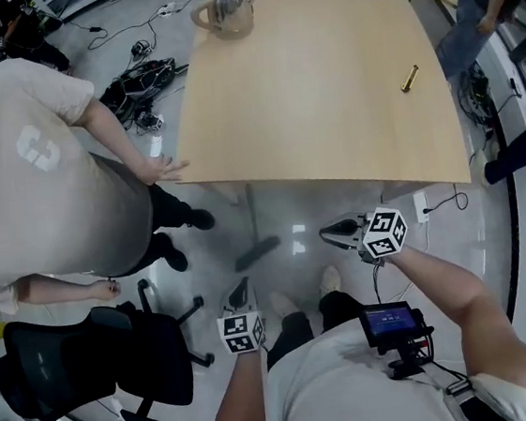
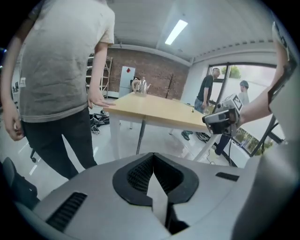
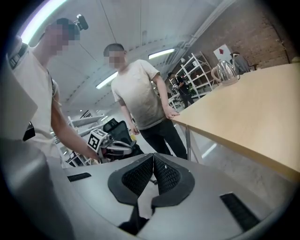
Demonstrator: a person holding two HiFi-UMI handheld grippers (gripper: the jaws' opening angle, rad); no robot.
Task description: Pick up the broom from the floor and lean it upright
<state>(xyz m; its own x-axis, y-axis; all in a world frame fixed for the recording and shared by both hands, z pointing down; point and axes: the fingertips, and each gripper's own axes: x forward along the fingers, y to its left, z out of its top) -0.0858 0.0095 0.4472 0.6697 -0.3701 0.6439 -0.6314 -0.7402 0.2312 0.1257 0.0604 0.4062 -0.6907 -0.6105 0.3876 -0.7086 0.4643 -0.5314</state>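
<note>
No broom shows plainly in any view. A short dark blurred streak [image 1: 256, 251] lies over the pale floor just below the table's near edge; I cannot tell what it is. My left gripper [image 1: 240, 295] hangs low at the middle of the head view, jaws shut, pads meeting with nothing between them [image 2: 153, 155]. My right gripper [image 1: 339, 232] is held to its right near the table's edge, also shut and empty [image 3: 153, 156]. Each gripper shows in the other's view: the right gripper [image 2: 222, 115] and the left gripper [image 3: 110, 145].
A light wooden table [image 1: 326, 103] carries a glass kettle [image 1: 224, 9] and a small brass cylinder [image 1: 409, 78]. A person [image 1: 42, 173] stands at left, hand on the table corner. A black office chair [image 1: 101, 360] stands at lower left. Cables [image 1: 139, 77] lie on the floor beyond.
</note>
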